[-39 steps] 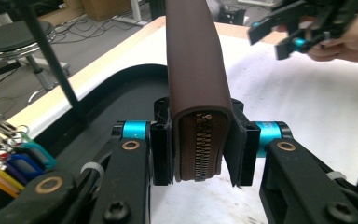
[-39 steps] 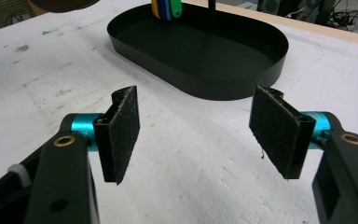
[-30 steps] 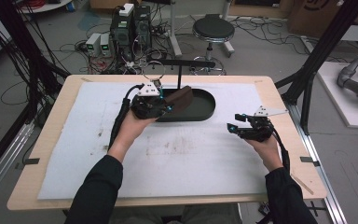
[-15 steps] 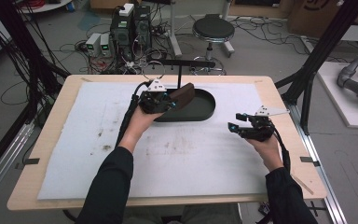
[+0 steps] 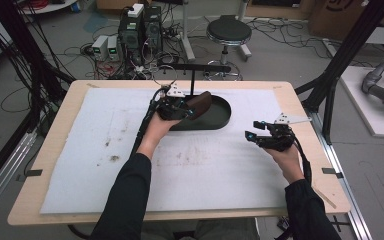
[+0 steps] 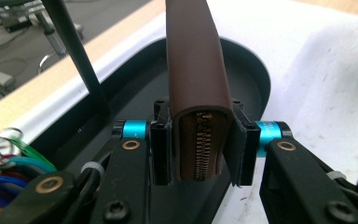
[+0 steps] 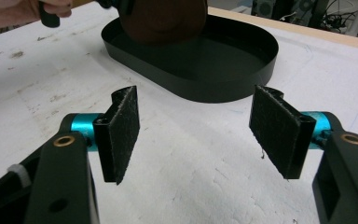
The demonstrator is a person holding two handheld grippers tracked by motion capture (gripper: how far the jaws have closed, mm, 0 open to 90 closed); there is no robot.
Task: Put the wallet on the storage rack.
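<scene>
A brown zipped leather case (image 6: 196,70) stands on edge between the jaws of my left gripper (image 6: 198,149), which is shut on it. In the high view the left gripper (image 5: 176,107) holds the brown case (image 5: 200,103) over the left end of a black oval tray (image 5: 220,117). My right gripper (image 5: 256,131) hovers open above the white mat to the right of the tray. In the right gripper view its black pads (image 7: 121,133) stand wide apart with nothing between them, and the tray (image 7: 242,74) and the case (image 7: 163,21) lie ahead.
A white foam mat (image 5: 90,150) covers the wooden table (image 5: 55,115), with dirt specks at its left middle. A black T-shaped stand (image 5: 192,75) rises behind the tray. Coloured rings (image 6: 0,158) hang at the left gripper's side. Cables and equipment lie on the floor beyond.
The left gripper has carried the brown case forward and right, further over the tray. The right gripper has stayed in place, open.
</scene>
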